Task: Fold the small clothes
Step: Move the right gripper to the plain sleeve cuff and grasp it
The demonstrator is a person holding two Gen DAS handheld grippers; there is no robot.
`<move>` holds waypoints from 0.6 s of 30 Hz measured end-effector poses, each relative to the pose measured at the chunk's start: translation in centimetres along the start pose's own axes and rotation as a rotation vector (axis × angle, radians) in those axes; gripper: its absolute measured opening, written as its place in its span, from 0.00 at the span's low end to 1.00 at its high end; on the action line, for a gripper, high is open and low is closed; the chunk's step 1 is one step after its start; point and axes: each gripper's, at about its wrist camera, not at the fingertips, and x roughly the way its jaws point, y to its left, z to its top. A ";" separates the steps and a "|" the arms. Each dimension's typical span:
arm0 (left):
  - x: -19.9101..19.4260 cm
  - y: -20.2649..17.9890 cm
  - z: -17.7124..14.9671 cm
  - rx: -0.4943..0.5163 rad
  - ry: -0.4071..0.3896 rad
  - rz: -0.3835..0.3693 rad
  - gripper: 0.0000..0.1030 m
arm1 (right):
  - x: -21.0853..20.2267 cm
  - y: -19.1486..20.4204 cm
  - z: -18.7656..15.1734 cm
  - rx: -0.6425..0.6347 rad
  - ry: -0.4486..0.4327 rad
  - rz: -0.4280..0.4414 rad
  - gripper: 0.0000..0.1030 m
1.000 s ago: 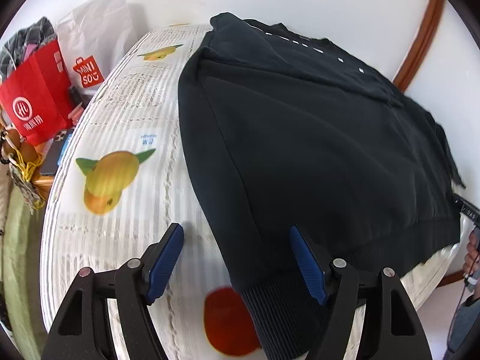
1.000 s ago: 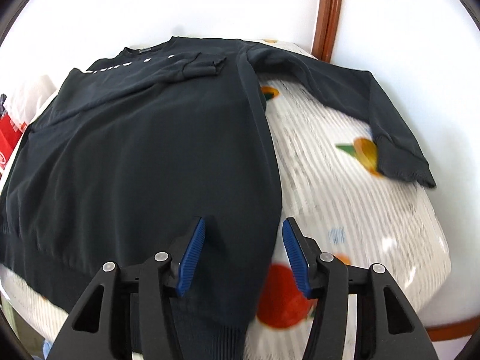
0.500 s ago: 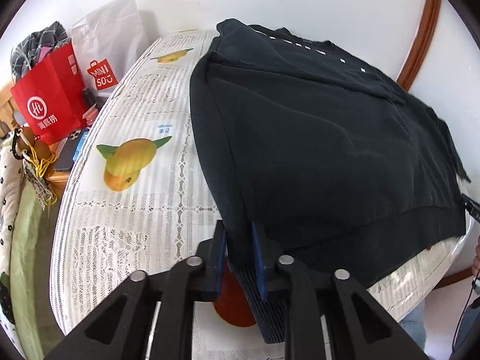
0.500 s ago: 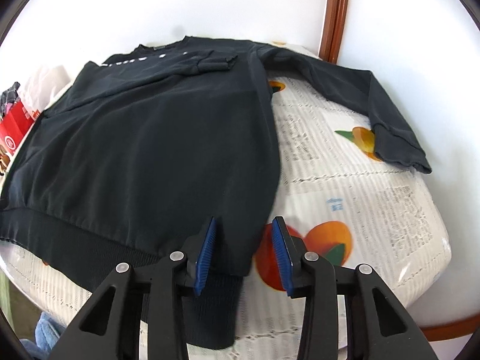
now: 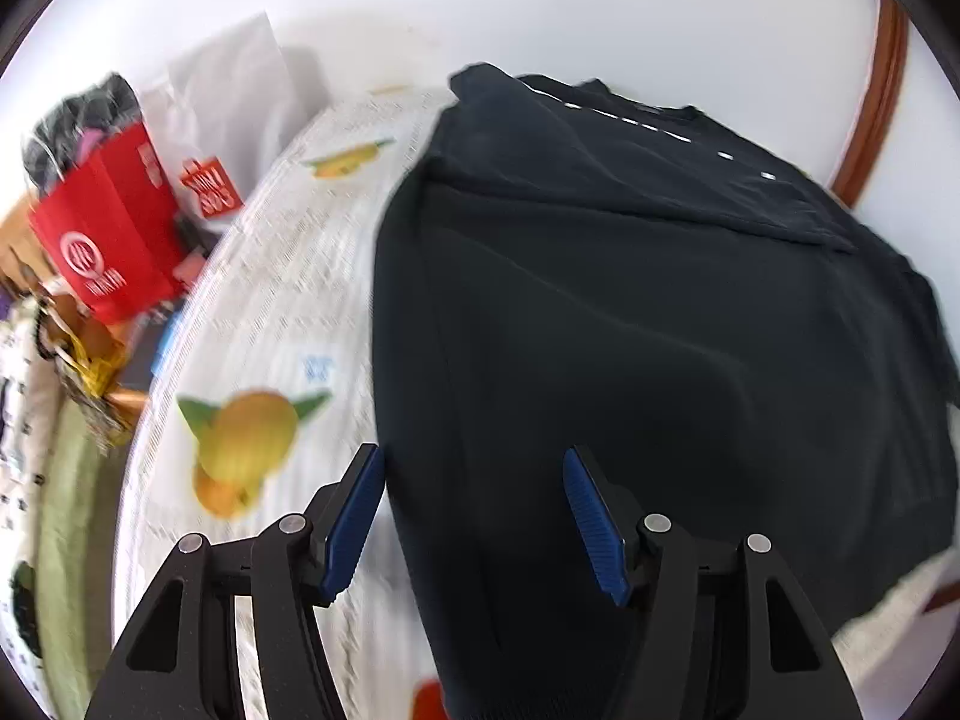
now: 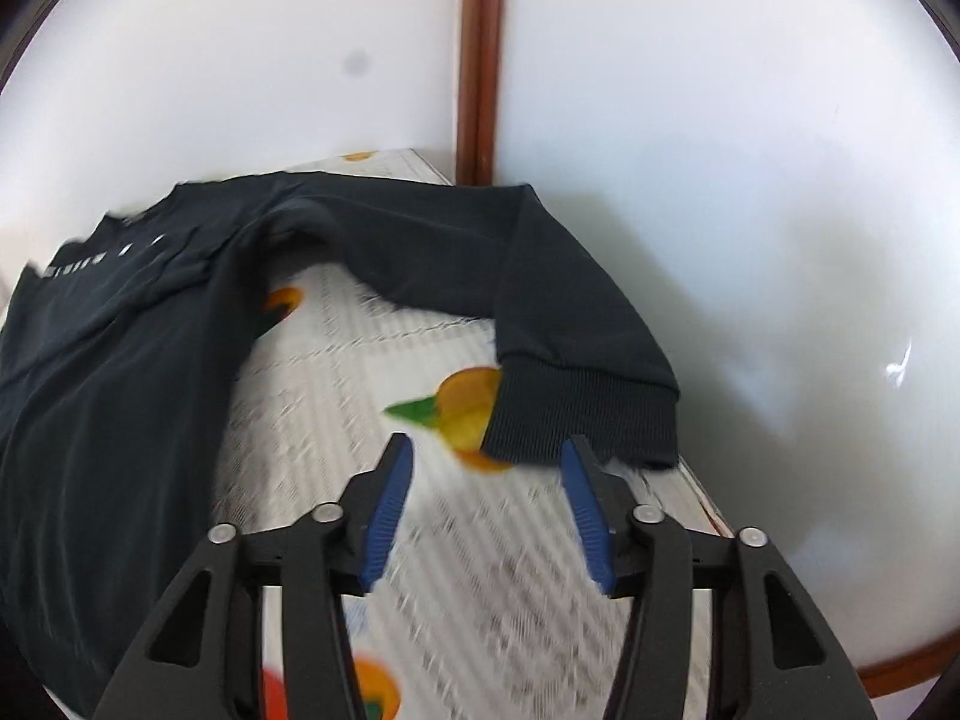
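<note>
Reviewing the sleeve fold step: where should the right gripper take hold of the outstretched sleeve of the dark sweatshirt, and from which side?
Probably at the ribbed cuff, coming from its open end. The sleeve lies flat on the printed cloth, bent so the cuff points toward the right gripper, whose jaws are opening with nothing between them. One finger would slide under the cuff edge.

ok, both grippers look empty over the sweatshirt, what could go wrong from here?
1. The sleeve lies out along the table's far edge; its cuff could get nudged off rather than pinched as the right gripper opens near it.
2. The left gripper, opening over the sweatshirt side edge, may catch one layer only.
</note>
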 end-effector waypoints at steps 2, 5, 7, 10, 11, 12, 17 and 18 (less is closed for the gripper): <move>0.8 0.0 0.6 0.002 -0.008 0.013 0.58 | 2.1 -0.6 0.8 0.046 0.061 0.022 0.53; 1.6 0.3 1.2 -0.006 -0.008 0.022 0.58 | 4.1 -1.0 1.4 0.077 0.074 0.018 0.53; 2.2 0.6 1.4 -0.016 0.002 0.024 0.58 | 5.1 -0.9 1.6 0.071 0.084 -0.030 0.52; 2.7 1.4 1.6 -0.043 0.008 0.004 0.58 | 6.1 -0.6 1.5 0.038 0.085 -0.072 0.52; 2.8 1.7 1.7 -0.048 0.010 -0.004 0.58 | 6.3 -0.3 1.4 0.014 0.074 -0.085 0.50; 3.0 2.0 1.7 -0.053 0.013 -0.015 0.58 | 6.3 -0.1 1.4 0.003 0.067 -0.088 0.47; 2.8 3.1 1.5 -0.048 0.004 -0.028 0.58 | 6.0 -0.2 2.1 -0.006 0.089 -0.126 0.05; 2.8 3.4 1.4 -0.051 0.001 -0.030 0.58 | 5.7 -0.2 2.4 0.003 0.092 -0.126 0.05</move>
